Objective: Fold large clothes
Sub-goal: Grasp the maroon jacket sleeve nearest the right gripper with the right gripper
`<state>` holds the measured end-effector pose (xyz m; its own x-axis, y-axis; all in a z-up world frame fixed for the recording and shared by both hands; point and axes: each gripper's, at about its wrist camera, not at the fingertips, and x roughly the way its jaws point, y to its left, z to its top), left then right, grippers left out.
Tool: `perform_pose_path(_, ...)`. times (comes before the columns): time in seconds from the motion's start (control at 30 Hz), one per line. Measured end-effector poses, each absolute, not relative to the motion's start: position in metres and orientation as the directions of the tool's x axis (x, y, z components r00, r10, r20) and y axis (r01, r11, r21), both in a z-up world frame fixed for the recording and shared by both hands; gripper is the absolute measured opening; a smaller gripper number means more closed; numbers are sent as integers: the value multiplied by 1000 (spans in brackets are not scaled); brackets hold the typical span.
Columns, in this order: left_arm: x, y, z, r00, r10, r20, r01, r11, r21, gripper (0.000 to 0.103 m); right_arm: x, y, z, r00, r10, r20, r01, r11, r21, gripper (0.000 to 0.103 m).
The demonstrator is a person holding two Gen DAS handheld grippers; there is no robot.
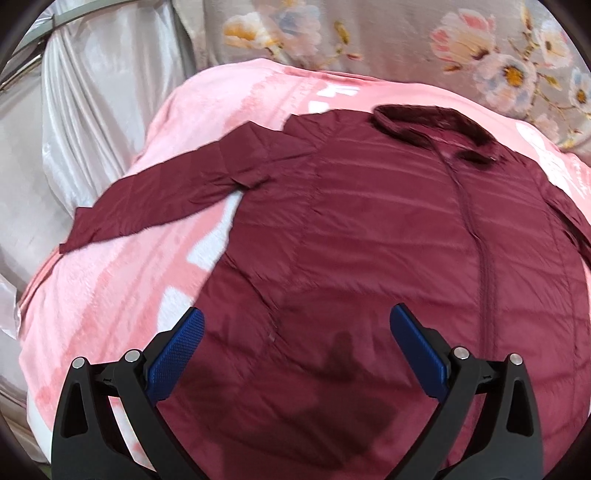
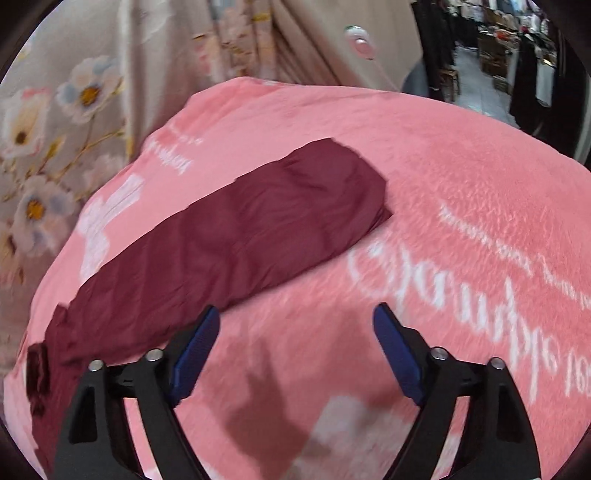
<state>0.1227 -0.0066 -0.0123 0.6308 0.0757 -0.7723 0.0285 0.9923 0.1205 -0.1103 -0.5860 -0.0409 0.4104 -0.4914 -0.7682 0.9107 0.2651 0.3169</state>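
A maroon quilted jacket (image 1: 369, 229) lies flat, front up, on a pink blanket (image 1: 110, 280). Its zip runs down the middle, its dark collar (image 1: 432, 129) is at the far end, and one sleeve (image 1: 177, 181) stretches out to the left. My left gripper (image 1: 297, 319) is open and empty above the jacket's lower body. In the right wrist view the other sleeve (image 2: 240, 240) lies spread across the blanket (image 2: 461, 177). My right gripper (image 2: 295, 317) is open and empty above the blanket, just right of that sleeve.
A flowered curtain (image 1: 369, 33) hangs behind the blanket and also shows in the right wrist view (image 2: 55, 110). Silver-white satin fabric (image 1: 92, 92) hangs at the left. A dark room with racks (image 2: 517, 55) opens at the far right.
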Motion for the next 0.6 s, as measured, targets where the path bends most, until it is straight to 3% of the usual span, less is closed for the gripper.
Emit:
perform_pose_path(0.2, 143, 7, -20, 624, 111, -774, -16, 991, 130, 98, -100, -621, -54, 374, -510, -775, 927, 225, 299, 40)
perform_pose_path(0.3, 149, 9, -25, 610, 112, -784, -18, 992, 127, 98, -89, -631, -51, 373, -528, -763, 927, 242, 286, 10)
perform_pose_path(0.43, 156, 13, -27, 602, 102, -792, -26, 994, 109, 98, -67, -618, -24, 461, -536, -707, 886, 313, 341, 5)
perform_pose_path(0.53, 162, 16, -25, 603, 89, -793, -31, 996, 89, 98, -26, -577, 22, 591, -520, -616, 798, 488, 353, 5)
perform_pose_path(0.6, 165, 16, -23, 606, 84, -791, -34, 996, 80, 98, 17, -526, 52, 703, -435, -563, 676, 654, 338, 5)
